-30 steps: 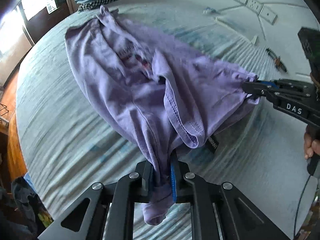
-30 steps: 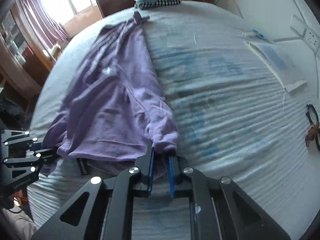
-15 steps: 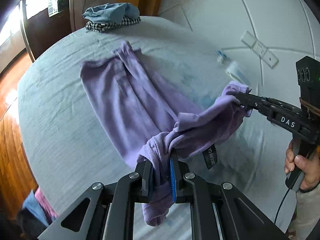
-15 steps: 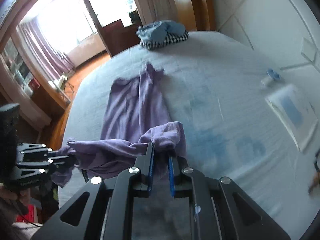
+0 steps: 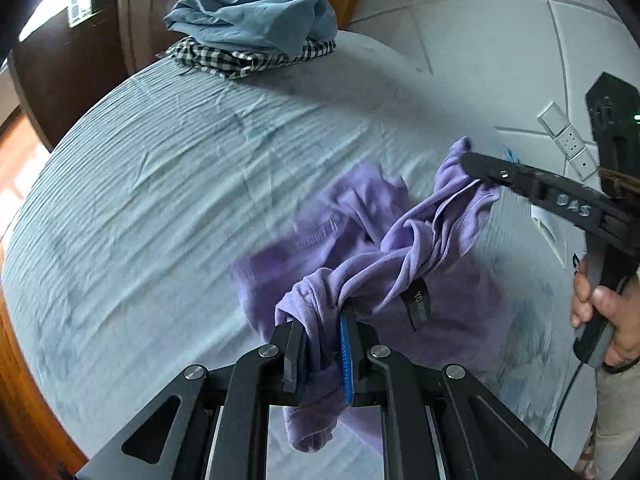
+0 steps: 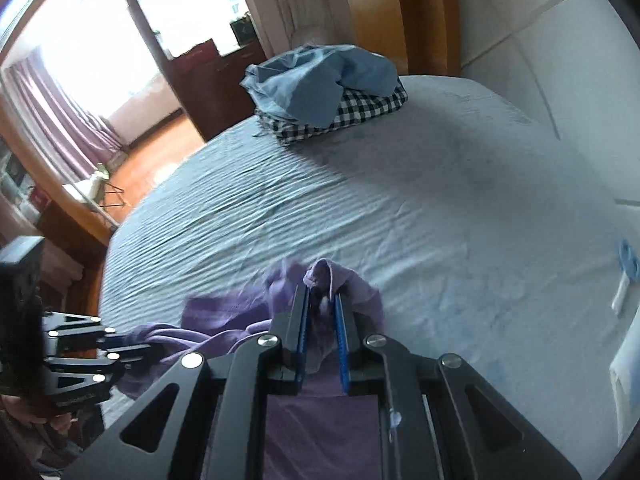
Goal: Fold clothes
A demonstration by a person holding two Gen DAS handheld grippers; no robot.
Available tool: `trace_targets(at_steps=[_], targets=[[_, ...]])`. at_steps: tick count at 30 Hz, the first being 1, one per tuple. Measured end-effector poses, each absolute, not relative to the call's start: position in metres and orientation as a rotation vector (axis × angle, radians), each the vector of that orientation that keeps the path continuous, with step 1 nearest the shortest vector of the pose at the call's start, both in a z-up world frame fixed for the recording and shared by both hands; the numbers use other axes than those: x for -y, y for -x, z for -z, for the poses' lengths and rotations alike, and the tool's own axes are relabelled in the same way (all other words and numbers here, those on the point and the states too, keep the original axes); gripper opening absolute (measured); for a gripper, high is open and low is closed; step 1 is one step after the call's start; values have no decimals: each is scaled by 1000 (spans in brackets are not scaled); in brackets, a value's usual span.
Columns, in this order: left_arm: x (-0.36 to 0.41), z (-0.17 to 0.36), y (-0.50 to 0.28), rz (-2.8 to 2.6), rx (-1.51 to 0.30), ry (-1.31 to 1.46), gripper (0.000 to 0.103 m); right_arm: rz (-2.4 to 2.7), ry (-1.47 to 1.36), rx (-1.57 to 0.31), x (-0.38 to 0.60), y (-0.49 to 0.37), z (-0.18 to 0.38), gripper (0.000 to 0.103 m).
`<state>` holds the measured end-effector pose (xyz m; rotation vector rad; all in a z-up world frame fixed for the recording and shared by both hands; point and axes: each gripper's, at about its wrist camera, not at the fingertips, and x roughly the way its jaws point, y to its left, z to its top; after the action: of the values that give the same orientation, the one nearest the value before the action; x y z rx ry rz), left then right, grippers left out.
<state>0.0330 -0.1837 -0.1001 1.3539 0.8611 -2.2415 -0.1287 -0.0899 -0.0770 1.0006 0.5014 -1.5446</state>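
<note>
A purple shirt (image 5: 404, 248) hangs bunched between both grippers above the bed. My left gripper (image 5: 322, 320) is shut on one end of its edge, with cloth drooping below the jaws. My right gripper (image 6: 320, 300) is shut on the other end; it also shows in the left wrist view (image 5: 476, 170) at the right, held by a hand. The shirt's lower part (image 5: 304, 240) trails blurred on the sheet. In the right wrist view the purple shirt (image 6: 224, 316) runs left to the left gripper (image 6: 148, 350). A black label (image 5: 418, 302) dangles from the shirt.
A pile of blue and checked clothes (image 5: 256, 36) lies at the far end of the bed (image 5: 140, 184); it also shows in the right wrist view (image 6: 324, 92). A padded white headboard with wall sockets (image 5: 568, 144) is at the right. A small blue and white item (image 6: 624, 276) lies on the sheet.
Both grippers have lifted and carried the shirt's held edge forward up the bed, toward the clothes pile. The shirt went from spread flat to bunched and doubled over itself.
</note>
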Motion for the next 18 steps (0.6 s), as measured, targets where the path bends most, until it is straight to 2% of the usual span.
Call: trace_targets(at_steps=[1, 2, 3, 4, 5, 6, 10, 13, 18], targets=[[193, 103, -32, 2232, -904, -1366, 29, 1542, -1024, -494, 98, 133, 82, 13], [202, 107, -31, 2218, -949, -1379, 35, 1532, -1071, -482, 105, 139, 89, 18], [209, 107, -32, 2223, -977, -1371, 50, 1529, -1109, -471, 111, 145, 94, 24], [213, 104, -34, 2230, -967, -1353, 73, 1540, -1134, -461, 113, 149, 97, 43], [216, 100, -37, 2237, -948, -1334, 84, 1550, -1150, -445, 113, 153, 98, 58], [219, 94, -41, 2247, -916, -1310, 90, 1556, -1151, -415, 110, 157, 95, 62], [215, 79, -52, 2248, -790, -1330, 90, 1580, -1148, -334, 83, 163, 75, 65], [189, 76, -60, 2253, -655, -1393, 90, 1613, -1151, -357, 50, 154, 64, 65], [151, 78, -71, 2275, -557, -1470, 90, 1679, -1253, -417, -18, 124, 78, 65]])
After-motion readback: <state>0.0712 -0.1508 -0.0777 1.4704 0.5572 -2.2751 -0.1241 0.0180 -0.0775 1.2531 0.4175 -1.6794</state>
